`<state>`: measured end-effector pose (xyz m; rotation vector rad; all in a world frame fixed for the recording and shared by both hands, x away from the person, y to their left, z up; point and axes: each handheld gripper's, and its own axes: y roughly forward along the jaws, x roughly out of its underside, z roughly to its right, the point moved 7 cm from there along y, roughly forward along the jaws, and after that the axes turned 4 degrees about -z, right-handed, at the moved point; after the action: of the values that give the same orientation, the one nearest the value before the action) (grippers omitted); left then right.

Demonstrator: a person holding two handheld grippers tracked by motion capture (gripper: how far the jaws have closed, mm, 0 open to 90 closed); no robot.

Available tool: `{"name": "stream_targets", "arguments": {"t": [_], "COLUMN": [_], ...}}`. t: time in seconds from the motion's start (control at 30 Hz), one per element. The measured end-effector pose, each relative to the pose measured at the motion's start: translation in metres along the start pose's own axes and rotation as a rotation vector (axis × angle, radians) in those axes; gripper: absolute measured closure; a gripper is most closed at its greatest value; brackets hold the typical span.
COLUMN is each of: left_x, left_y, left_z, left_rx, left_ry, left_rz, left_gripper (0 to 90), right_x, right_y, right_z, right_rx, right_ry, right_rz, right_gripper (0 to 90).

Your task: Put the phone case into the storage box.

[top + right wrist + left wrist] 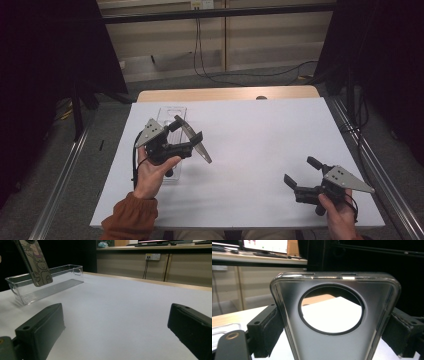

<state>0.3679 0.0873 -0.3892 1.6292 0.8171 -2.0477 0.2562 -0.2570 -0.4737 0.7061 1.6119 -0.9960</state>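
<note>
— Left gripper (189, 135)?
— Clamped on the phone case (196, 141) — held up over the clear tray (170, 111).
— Right gripper (302, 174)?
— Jaws apart, low over the white table (260, 140), well clear of the case.

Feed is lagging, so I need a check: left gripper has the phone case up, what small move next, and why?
Probably lower the left gripper toward the clear tray just behind it. Its fingers clamp the phone case in the air, tilted, and the tray looks empty.

light: dim, even, from above | shadows: soft | glare: phone case (342, 278) rim | blur: mild, near fingers (40, 326)
</note>
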Motion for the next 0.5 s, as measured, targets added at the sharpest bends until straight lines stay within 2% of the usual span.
{"name": "stream_targets", "arguments": {"t": [0.07, 0.2, 0.23, 0.33, 0.5], "left_x": [-0.003, -0.005, -0.005, -0.004, -0.007], "left_y": [-0.001, -0.004, -0.004, -0.004, -0.004], "left_z": [-0.002, -0.01, -0.011, -0.016, -0.02], "left_rx": [-0.01, -0.04, -0.045, -0.062, -0.083], "left_ry": [-0.019, -0.024, -0.036, -0.028, -0.029], "left_rz": [0.018, 0.004, 0.012, -0.007, -0.009], "left_gripper": [12.8, 12.8, 12.8, 12.8, 12.8], "right_x": [0.0, -0.001, -0.002, -0.002, -0.002], "right_y": [-0.001, -0.002, -0.002, -0.002, -0.002], "right_z": [0.001, 0.003, 0.003, 0.002, 0.003], "right_rx": [0.003, 0.012, 0.01, 0.002, 0.002], "right_ry": [0.001, 0.011, 0.01, 0.012, 0.004], "right_rz": [-0.001, 0.008, 0.011, 0.012, 0.009], "right_gripper": [0.1, 0.0, 0.0, 0.0, 0.0]}}
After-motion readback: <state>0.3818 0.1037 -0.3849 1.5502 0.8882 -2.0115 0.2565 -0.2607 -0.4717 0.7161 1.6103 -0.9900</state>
